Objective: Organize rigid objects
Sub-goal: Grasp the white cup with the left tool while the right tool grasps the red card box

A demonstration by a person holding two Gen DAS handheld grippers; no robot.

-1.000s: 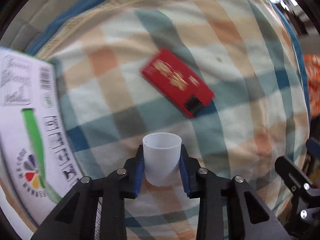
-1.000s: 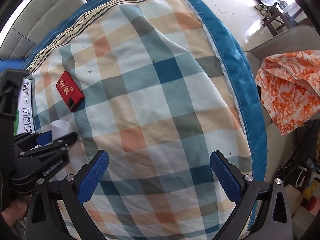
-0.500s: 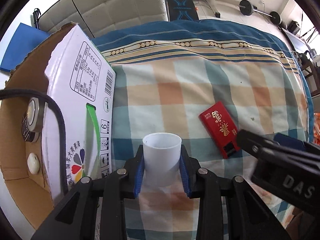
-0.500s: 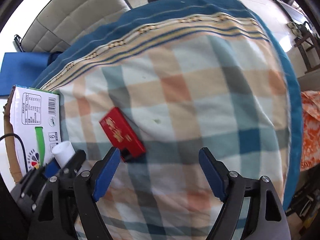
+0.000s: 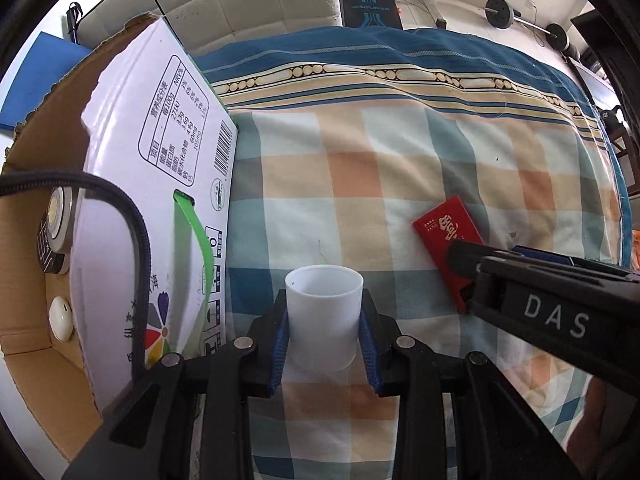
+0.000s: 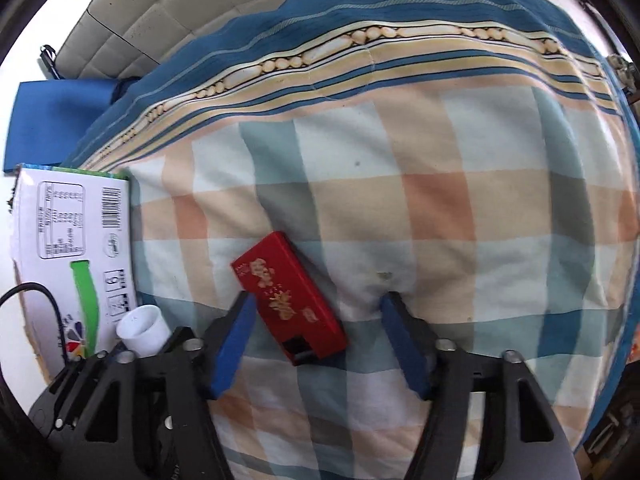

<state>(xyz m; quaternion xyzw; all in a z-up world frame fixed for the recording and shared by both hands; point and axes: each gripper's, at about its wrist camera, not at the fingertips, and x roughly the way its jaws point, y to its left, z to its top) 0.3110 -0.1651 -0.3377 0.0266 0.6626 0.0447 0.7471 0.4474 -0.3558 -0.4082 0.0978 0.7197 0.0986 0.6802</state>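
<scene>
My left gripper [image 5: 325, 332] is shut on a small white plastic cup [image 5: 323, 312], held upright above the checked bedspread beside the cardboard box [image 5: 132, 184]. The same cup [image 6: 143, 329] shows at the lower left of the right wrist view. A flat red box with gold lettering [image 6: 289, 298] lies on the bedspread between the blue pads of my right gripper [image 6: 316, 320], whose jaws are closing; the pads stand apart from the box's sides. In the left wrist view the red box [image 5: 448, 232] is partly hidden behind the right gripper's black body.
The open cardboard box holds a round metal tin [image 5: 56, 216] and a white oval object [image 5: 61, 318]; a black cable [image 5: 132, 216] crosses it. The bedspread's blue border [image 6: 360, 12] runs along the far side. A grey padded headboard [image 5: 240, 4] and gym weights [image 5: 524, 20] stand beyond.
My right gripper swept left across the bed to straddle the red box, and its jaws narrowed. My left gripper carried the cup towards the cardboard box, bringing its open inside into view.
</scene>
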